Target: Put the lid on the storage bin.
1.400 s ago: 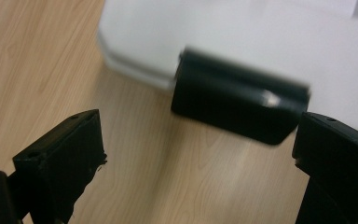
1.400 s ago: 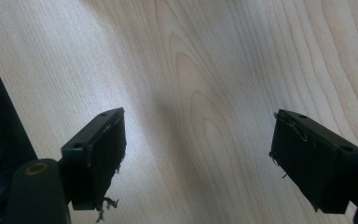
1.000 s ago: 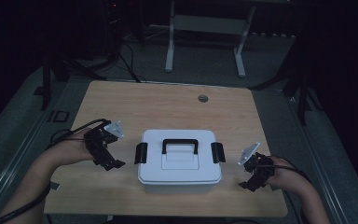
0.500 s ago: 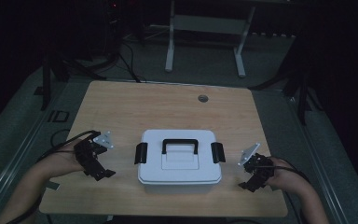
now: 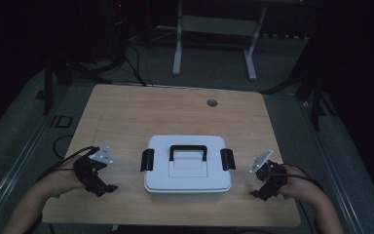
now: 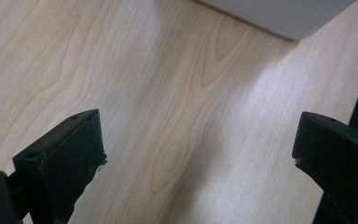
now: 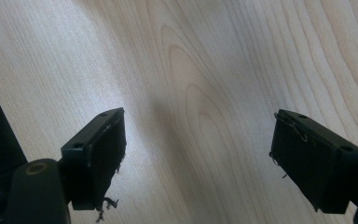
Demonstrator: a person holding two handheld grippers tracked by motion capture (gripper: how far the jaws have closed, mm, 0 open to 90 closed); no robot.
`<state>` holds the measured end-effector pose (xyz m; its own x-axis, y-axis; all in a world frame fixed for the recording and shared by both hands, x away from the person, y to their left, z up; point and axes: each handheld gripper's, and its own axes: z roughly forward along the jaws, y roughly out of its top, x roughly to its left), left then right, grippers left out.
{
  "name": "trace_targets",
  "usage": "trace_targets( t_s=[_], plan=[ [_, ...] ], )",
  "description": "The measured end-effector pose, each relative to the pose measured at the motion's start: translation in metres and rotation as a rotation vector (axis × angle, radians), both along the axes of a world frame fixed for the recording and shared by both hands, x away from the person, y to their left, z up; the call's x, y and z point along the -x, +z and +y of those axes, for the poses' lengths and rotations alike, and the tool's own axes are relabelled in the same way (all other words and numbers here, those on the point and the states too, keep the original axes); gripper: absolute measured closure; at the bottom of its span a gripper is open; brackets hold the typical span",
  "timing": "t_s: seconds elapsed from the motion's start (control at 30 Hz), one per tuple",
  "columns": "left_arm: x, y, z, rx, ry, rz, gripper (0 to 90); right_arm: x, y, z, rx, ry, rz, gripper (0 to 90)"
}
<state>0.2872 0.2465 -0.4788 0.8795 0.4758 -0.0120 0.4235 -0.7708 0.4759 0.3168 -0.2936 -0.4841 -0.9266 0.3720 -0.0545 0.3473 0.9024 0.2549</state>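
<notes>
I hold my left claw and right claw released, empty, low over the wooden desk, flanking the white latched storage box at centre.

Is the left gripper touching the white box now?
Apart. In the high view, bare table lies between the left gripper and the white box; the left gripper view shows wood between its open jaws.

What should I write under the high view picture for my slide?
Two open grippers, left gripper and right gripper, flank a closed white box on a wooden table.
</notes>
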Motion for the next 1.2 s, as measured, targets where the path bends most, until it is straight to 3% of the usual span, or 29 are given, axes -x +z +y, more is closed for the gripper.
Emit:
trace_targets(
  t_s=[0.23,0.4,0.6,0.87,0.93,1.1,1.2],
  plan=[
    [0.008,-0.018,0.004,0.01,0.01,-0.007,1.9,0.0,-0.001,0.0,-0.006,-0.002,-0.004,17.5],
    [0.011,-0.027,0.008,0.026,0.032,0.013,1.9,0.0,-0.002,0.0,-0.006,-0.002,-0.002,17.5],
    [0.017,-0.039,0.009,0.047,0.051,-0.028,1.9,0.0,-0.004,-0.001,-0.01,-0.001,-0.003,17.5],
    [0.02,-0.055,0.012,0.1,0.073,0.02,1.9,0.0,-0.01,0.0,-0.019,-0.007,0.003,17.5],
    [0.021,-0.058,0.012,0.09,0.072,0.007,1.9,0.0,-0.011,-0.001,-0.02,-0.011,0.0,17.5],
    [0.022,-0.059,0.014,0.138,0.085,0.0,1.9,0.0,-0.012,-0.004,-0.044,-0.034,-0.006,17.4],
    [0.023,-0.061,0.014,0.154,0.086,0.03,1.9,0.0,-0.013,-0.005,-0.064,-0.054,-0.004,17.4]
  ],
)
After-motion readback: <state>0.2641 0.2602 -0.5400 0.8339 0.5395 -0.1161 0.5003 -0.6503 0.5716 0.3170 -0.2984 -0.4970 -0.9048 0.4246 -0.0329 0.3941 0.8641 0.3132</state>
